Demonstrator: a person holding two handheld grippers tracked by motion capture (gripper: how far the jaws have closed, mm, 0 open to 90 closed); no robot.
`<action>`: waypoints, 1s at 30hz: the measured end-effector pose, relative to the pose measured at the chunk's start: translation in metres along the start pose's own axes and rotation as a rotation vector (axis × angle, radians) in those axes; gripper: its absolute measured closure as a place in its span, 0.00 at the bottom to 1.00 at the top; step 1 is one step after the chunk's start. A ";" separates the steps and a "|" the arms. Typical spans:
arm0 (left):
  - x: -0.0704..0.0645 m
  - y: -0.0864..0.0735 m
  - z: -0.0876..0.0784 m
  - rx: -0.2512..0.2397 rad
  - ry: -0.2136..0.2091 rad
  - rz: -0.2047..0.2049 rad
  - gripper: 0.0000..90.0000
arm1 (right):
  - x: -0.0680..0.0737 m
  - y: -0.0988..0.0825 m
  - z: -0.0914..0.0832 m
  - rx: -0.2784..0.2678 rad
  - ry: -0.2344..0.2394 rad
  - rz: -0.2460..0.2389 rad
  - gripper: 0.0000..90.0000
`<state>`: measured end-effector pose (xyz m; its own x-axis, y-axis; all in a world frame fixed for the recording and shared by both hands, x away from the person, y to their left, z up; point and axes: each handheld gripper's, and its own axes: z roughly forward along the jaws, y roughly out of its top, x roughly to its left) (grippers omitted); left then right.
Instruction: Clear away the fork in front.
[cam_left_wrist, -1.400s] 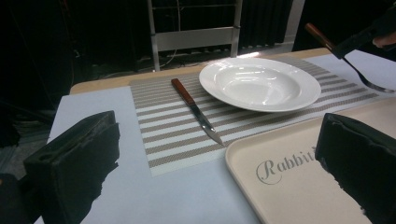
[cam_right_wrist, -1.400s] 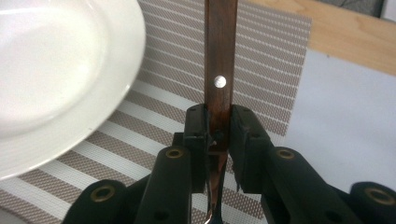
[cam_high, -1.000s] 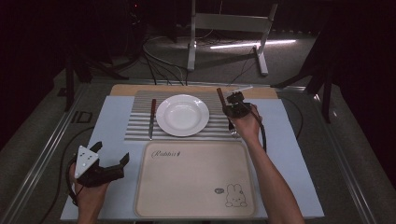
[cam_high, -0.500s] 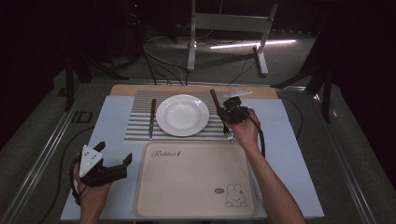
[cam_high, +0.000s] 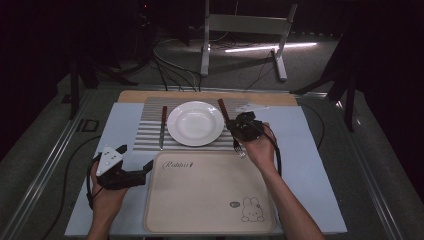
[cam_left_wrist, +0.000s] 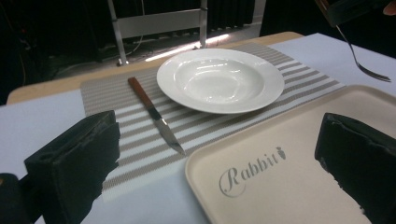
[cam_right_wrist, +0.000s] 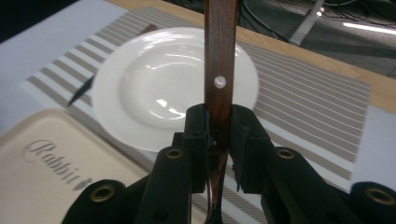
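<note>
We log the right tool (cam_high: 243, 131) clamped on the wooden handle of a fork (cam_high: 227, 118), tines hanging down at 3 o'clock of the white plate (cam_high: 195, 123); we judge it is being carried clear of the striped placemat (cam_high: 145, 131). Handle dark, glossy, 1 metal rivet. Plate smooth, glazed, shallow-rimmed. Knife (cam_high: 162, 126) lies flat at the plate's 9 o'clock, wooden handle away from us. Left tool (cam_high: 129, 175) rests wide apart, holding nothing, at 9 o'clock of the matte beige tray (cam_high: 210, 200) on the surface.

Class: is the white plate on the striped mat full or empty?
Empty. The white plate shows a bare, glossy bowl with only light reflections; nothing lies in it.
</note>
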<state>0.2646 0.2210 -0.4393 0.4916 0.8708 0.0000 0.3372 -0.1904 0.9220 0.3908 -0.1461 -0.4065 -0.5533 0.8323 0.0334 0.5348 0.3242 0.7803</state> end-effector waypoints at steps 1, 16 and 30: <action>-0.001 0.002 0.001 -0.002 0.002 -0.001 0.01 | 0.002 0.000 -0.001 -0.005 0.004 -0.003 0.87; -0.016 0.037 0.025 -0.011 -0.027 -0.018 0.01 | 0.032 -0.004 -0.010 -0.070 0.071 -0.015 0.87; -0.020 0.063 0.048 0.000 -0.047 -0.020 0.01 | 0.048 -0.006 -0.008 -0.109 0.108 -0.010 0.87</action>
<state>0.3140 0.1697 -0.4001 0.5223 0.8519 -0.0366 0.3468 -0.1731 0.9218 0.3560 -0.1112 -0.4043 -0.6265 0.7745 0.0876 0.4598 0.2765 0.8439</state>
